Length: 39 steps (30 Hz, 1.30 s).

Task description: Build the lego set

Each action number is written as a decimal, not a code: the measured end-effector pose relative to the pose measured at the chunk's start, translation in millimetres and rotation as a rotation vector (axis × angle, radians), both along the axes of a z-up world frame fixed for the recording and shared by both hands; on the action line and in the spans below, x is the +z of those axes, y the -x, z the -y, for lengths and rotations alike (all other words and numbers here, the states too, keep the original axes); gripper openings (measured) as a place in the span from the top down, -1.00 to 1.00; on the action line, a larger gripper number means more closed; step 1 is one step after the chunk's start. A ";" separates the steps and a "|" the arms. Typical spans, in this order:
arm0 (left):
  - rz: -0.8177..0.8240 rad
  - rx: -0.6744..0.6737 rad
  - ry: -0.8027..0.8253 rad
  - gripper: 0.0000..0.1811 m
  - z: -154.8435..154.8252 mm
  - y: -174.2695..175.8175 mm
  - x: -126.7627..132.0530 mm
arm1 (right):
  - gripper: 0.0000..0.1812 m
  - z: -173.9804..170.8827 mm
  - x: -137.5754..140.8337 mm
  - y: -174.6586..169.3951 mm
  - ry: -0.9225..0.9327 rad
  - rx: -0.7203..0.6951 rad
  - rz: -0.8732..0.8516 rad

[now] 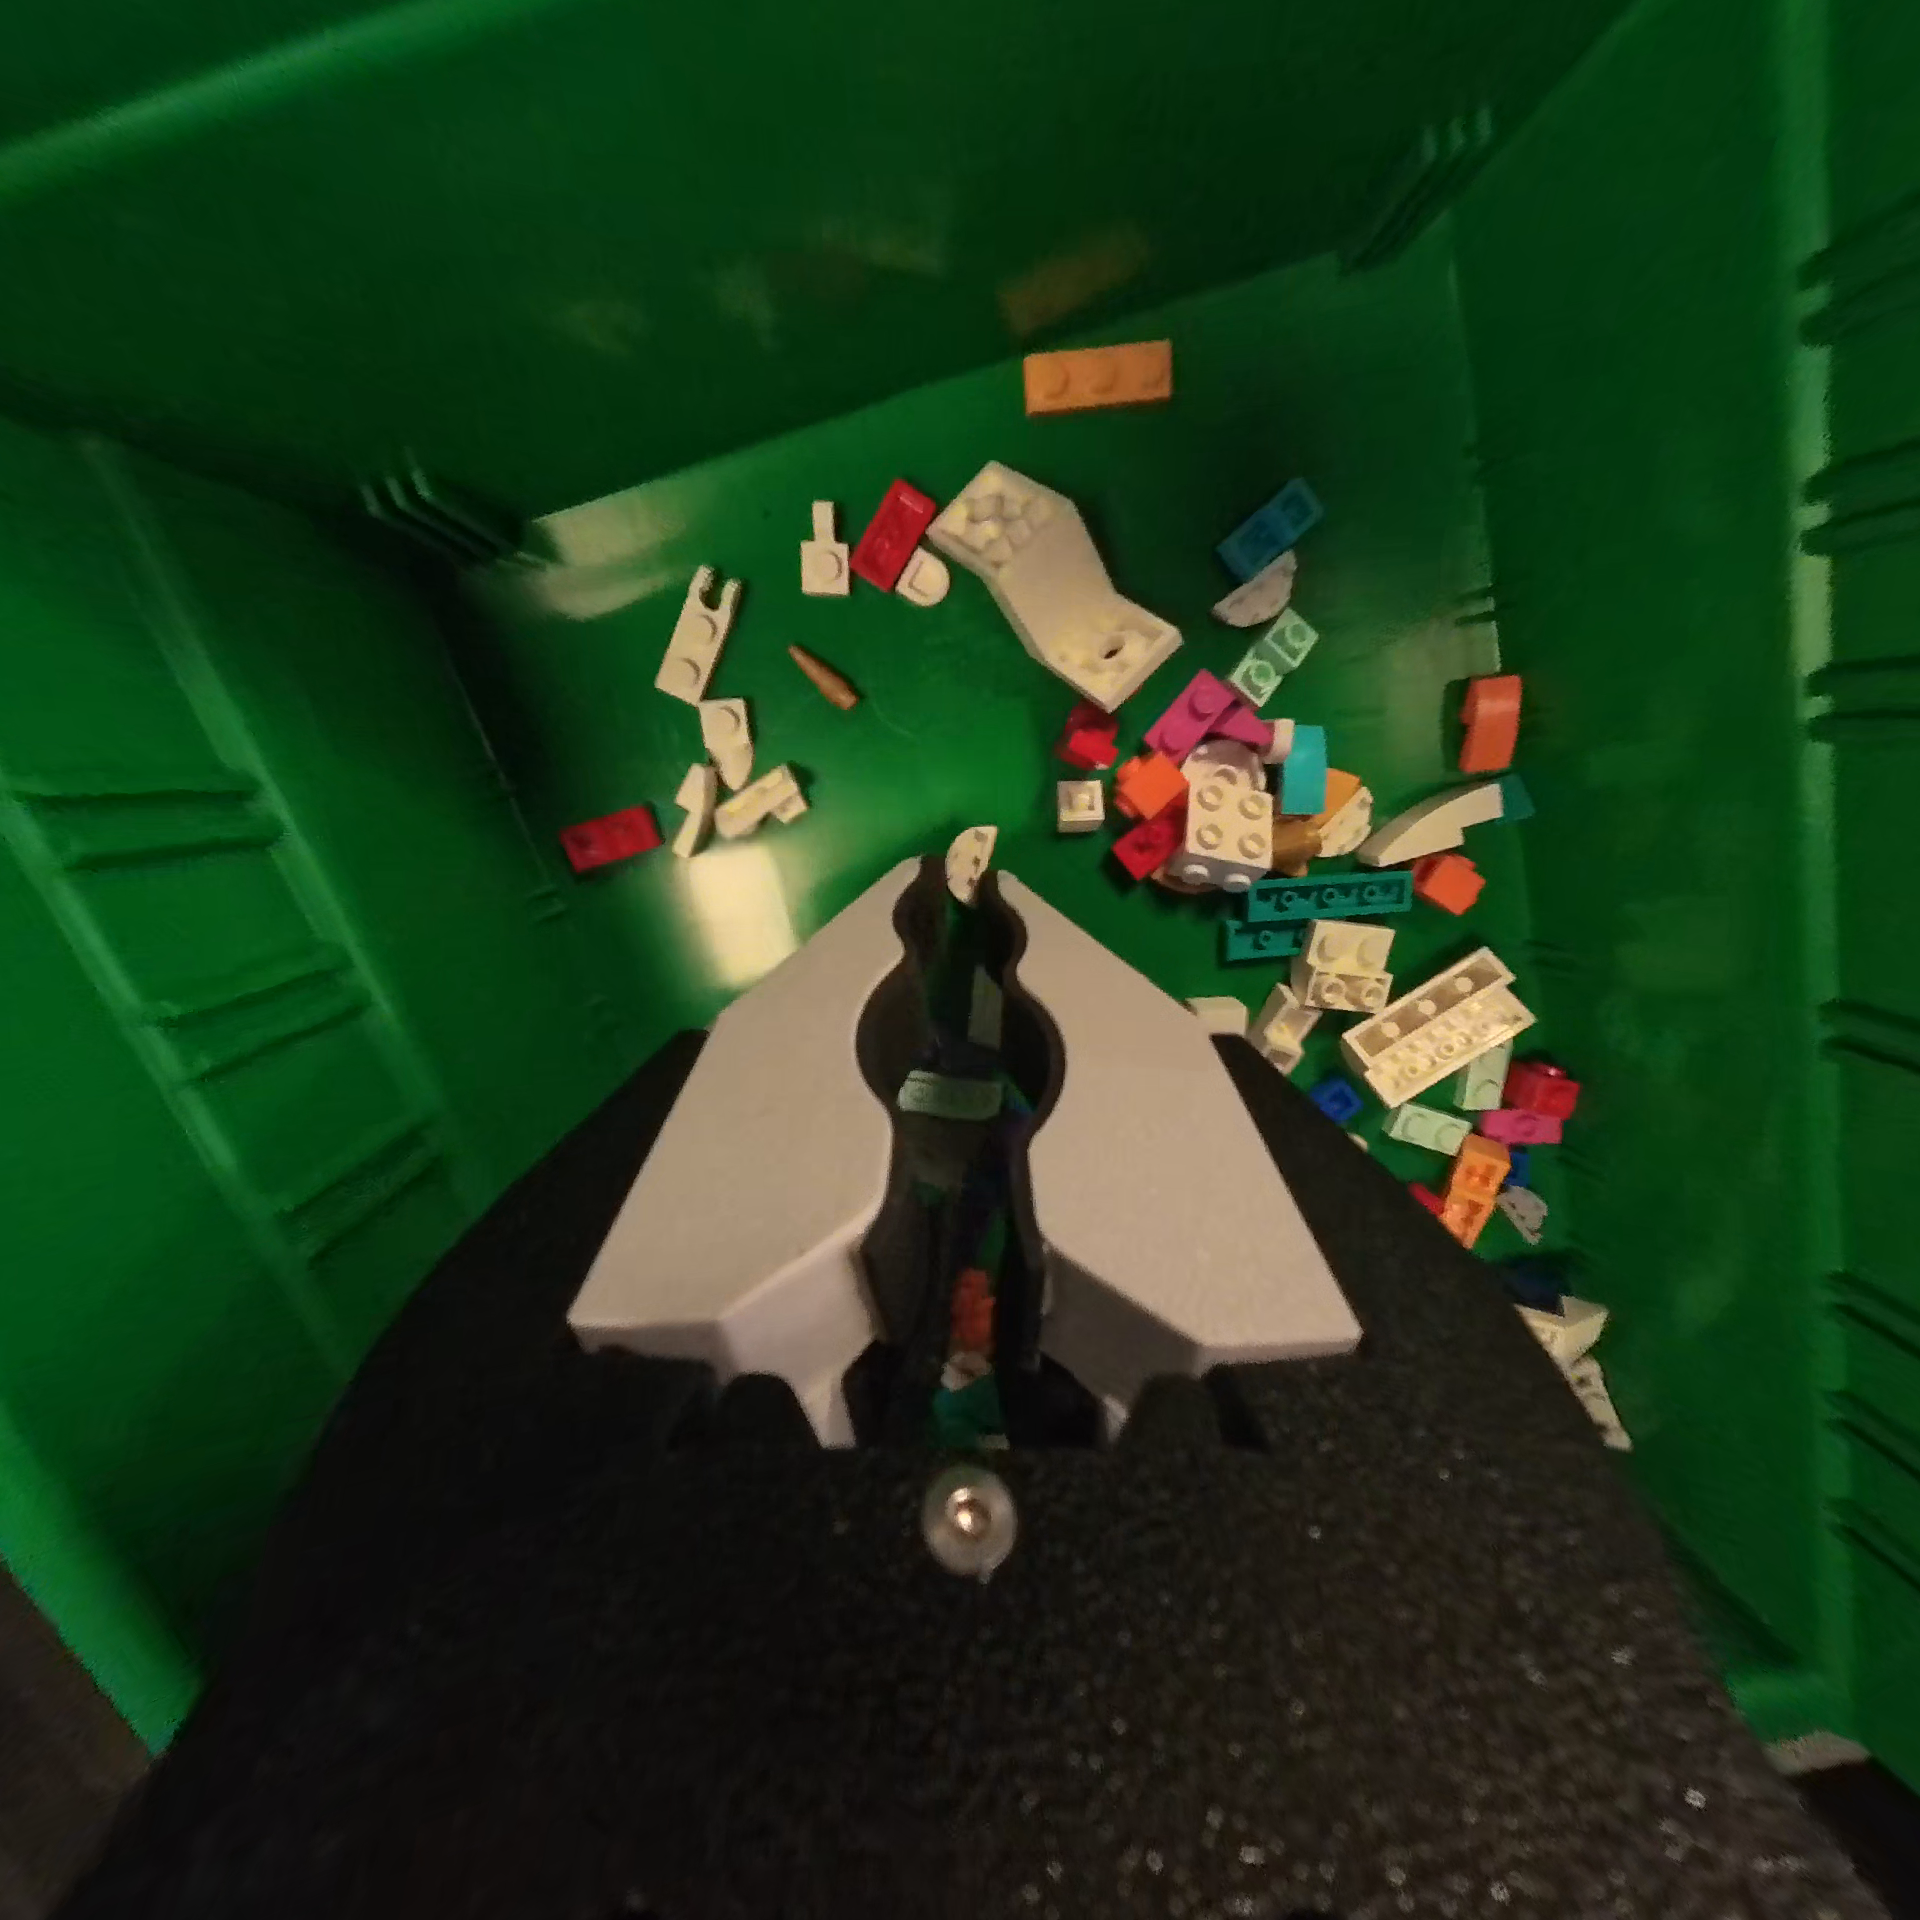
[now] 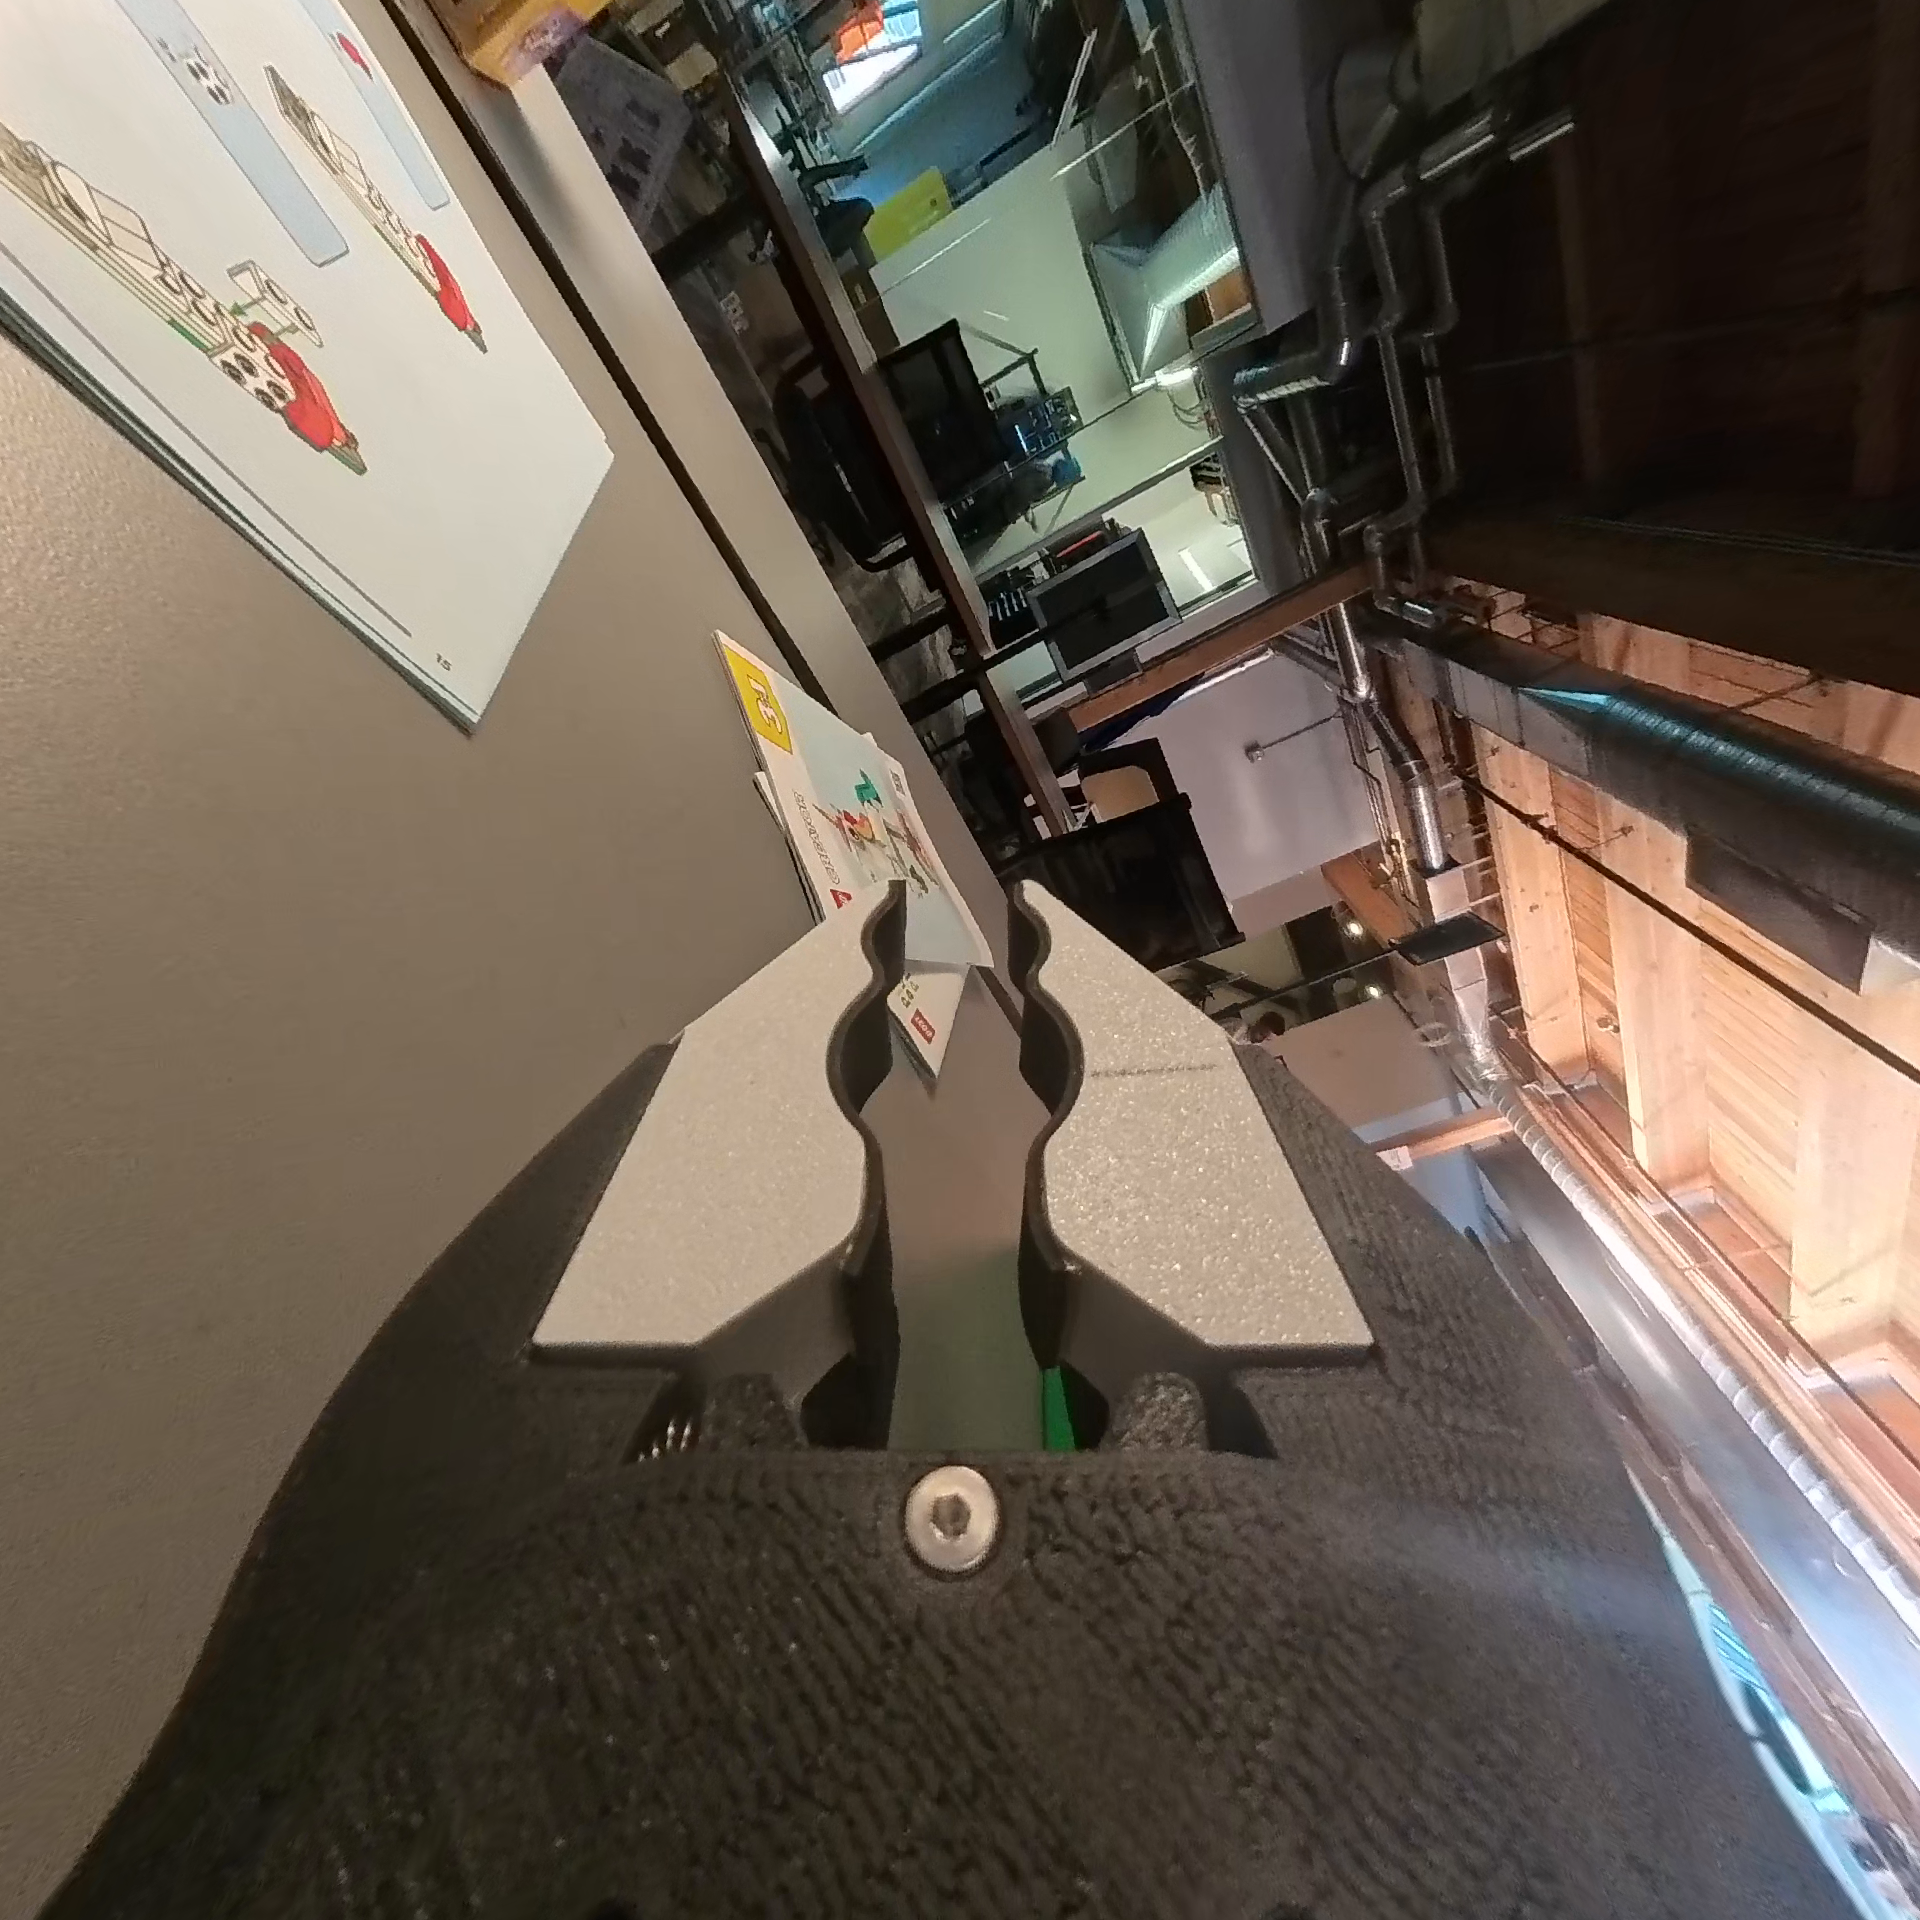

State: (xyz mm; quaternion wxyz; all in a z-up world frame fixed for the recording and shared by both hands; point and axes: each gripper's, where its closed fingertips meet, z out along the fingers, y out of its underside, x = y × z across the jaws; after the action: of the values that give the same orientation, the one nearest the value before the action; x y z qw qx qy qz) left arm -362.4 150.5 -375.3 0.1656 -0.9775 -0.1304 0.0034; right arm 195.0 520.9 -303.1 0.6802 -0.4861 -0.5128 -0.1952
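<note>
Left hand-held gripper [image 1: 971, 883] pinches a white rounded piece [image 1: 970, 858] at its tips

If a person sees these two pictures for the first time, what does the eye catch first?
The bright green plastic bin fills the left wrist view, with loose colourful lego bricks heaped at its right. The left tool pinches a small white rounded lego piece. In the right wrist view, the right tool gapes empty beside an open instruction booklet.
</note>
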 end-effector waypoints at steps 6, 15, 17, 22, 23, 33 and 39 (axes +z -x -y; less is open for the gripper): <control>-0.141 -0.002 -0.218 0.97 -9.2 -21.9 60.8 | 0.80 1.0 7.7 -2.1 0.013 0.009 -0.073; -0.336 -0.434 -0.725 0.96 -49.6 -223.2 200.0 | 0.80 12.8 24.6 6.7 0.063 0.096 -0.246; -0.359 -0.576 -0.759 0.96 -66.6 -271.1 190.7 | 0.80 20.2 26.0 14.2 0.086 0.136 -0.265; -0.359 -0.772 -0.943 0.96 -115.3 -349.6 137.6 | 0.74 77.2 21.3 64.6 0.388 0.413 -0.359; -0.343 -0.780 -0.979 0.96 -123.5 -358.8 125.9 | 0.75 99.5 19.8 79.4 0.487 0.513 -0.366; -0.216 -0.945 -1.087 0.97 -138.0 -409.0 80.3 | 0.89 244.2 24.3 130.8 1.160 1.028 -0.308; -0.404 -1.022 -1.096 0.97 -135.4 -414.4 78.7 | 0.96 242.1 12.1 140.9 1.227 0.995 -0.349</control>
State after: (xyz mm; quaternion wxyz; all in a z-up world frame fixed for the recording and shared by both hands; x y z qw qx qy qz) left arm 51.9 285.9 -296.6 0.6270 -0.6753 0.3863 0.0397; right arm 54.1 278.8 -291.0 0.3696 -0.5112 -0.5711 0.5253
